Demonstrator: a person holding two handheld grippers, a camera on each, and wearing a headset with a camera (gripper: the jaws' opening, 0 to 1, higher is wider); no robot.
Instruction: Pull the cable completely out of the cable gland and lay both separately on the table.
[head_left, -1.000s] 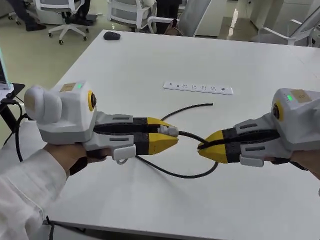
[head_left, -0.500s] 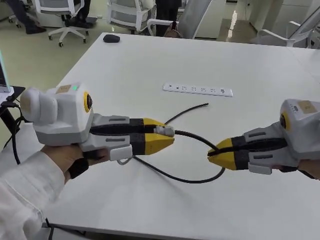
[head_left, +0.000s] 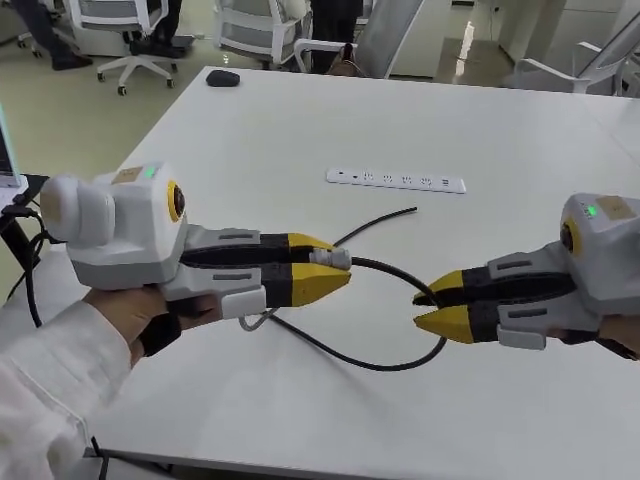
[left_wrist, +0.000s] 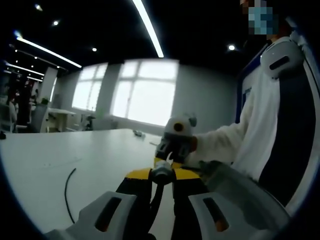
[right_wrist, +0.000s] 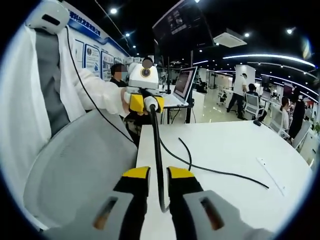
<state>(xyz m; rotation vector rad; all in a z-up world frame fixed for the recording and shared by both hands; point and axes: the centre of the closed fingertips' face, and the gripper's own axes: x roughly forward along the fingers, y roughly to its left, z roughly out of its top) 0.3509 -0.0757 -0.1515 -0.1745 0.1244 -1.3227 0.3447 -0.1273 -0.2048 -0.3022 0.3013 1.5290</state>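
Observation:
A pale grey cable gland (head_left: 333, 260) (left_wrist: 161, 173) sits between the yellow jaw tips of my left gripper (head_left: 345, 268), which is shut on it above the white table (head_left: 250, 140). A black cable (head_left: 385, 268) leaves the gland toward my right gripper (head_left: 425, 305) (right_wrist: 159, 174). That gripper's jaws stand apart, open, with the cable (right_wrist: 158, 150) passing loosely between them. Past the right gripper the cable loops back under both grippers, and its free end (head_left: 412, 209) lies on the table. In the right gripper view the gland (right_wrist: 150, 103) faces me, held in the left gripper (right_wrist: 145, 102).
A white power strip (head_left: 396, 178) lies beyond the cable's free end. A dark mouse (head_left: 223, 76) rests near the table's far left corner. Office chairs (head_left: 130, 30) stand past the far edge. The near table edge runs just under my hands.
My right gripper slid to the right along the cable, away from the gland, and its jaws have parted from the cable. The left gripper has held almost still with the gland.

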